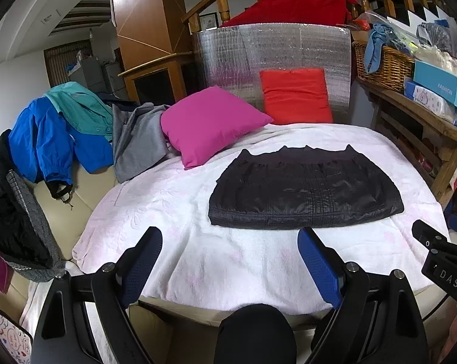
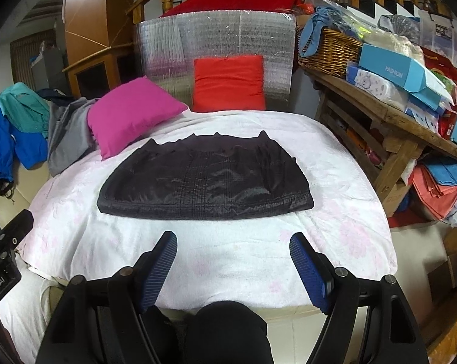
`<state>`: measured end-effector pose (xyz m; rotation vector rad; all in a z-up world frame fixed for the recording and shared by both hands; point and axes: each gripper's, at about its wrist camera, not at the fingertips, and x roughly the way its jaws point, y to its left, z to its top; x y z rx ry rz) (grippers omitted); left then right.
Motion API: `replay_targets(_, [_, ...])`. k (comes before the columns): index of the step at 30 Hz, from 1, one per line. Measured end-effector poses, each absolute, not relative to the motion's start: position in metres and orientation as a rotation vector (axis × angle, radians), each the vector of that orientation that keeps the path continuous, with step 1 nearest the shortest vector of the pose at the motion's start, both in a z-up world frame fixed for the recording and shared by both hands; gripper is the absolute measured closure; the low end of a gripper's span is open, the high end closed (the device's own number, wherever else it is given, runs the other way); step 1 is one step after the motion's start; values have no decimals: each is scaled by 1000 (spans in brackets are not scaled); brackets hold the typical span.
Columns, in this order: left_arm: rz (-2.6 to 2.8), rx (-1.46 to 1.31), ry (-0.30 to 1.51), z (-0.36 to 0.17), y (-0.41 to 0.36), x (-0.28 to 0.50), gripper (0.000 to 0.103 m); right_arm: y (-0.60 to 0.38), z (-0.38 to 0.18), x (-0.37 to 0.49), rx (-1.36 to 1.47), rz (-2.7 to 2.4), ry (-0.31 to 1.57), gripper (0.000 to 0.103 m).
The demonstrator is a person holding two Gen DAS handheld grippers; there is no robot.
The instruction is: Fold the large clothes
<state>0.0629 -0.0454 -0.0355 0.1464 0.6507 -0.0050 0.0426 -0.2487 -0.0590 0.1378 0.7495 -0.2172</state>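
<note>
Wicker basket (image 2: 331, 50) on the wooden side table (image 2: 389, 115) at right, stuffed with blue cloth and plastic-wrapped items; light blue "FASHION" box (image 2: 392, 72) and other boxes stacked just beside it. Work surface is a white blanket with faint pink pattern (image 2: 228, 251), spread over a cream couch. At its far edge, a silver quilted panel (image 2: 222, 33) stands upright, red cushion (image 2: 228, 83) leaning on it, magenta pillow (image 2: 131, 115) tilted to the left of that. Wooden stair railing behind, red fabric draped over the panel top. Left of the blanket, a heap of garments: blue jacket (image 1: 46, 142), teal shirt, grey top (image 1: 137, 139). Black folded garment (image 2: 204, 182) lies flat mid-blanket, hem edge nearest the viewer. Left gripper (image 1: 230, 242) spread wide, empty, short of the garment's near-left hem. Right gripper (image 2: 233, 247) likewise spread, empty, just short of the near hem, apart from it. A dark-clad knee shows below both.
</note>
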Motion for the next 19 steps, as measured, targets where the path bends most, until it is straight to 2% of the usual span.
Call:
replay_targets(13, [-35, 146, 688, -48, -41, 92, 12, -242, -69, 71, 131, -222, 777, 23])
replay_targets(19, [-178, 34, 718, -52, -26, 128, 12, -259, -73, 93, 163, -210, 745, 23])
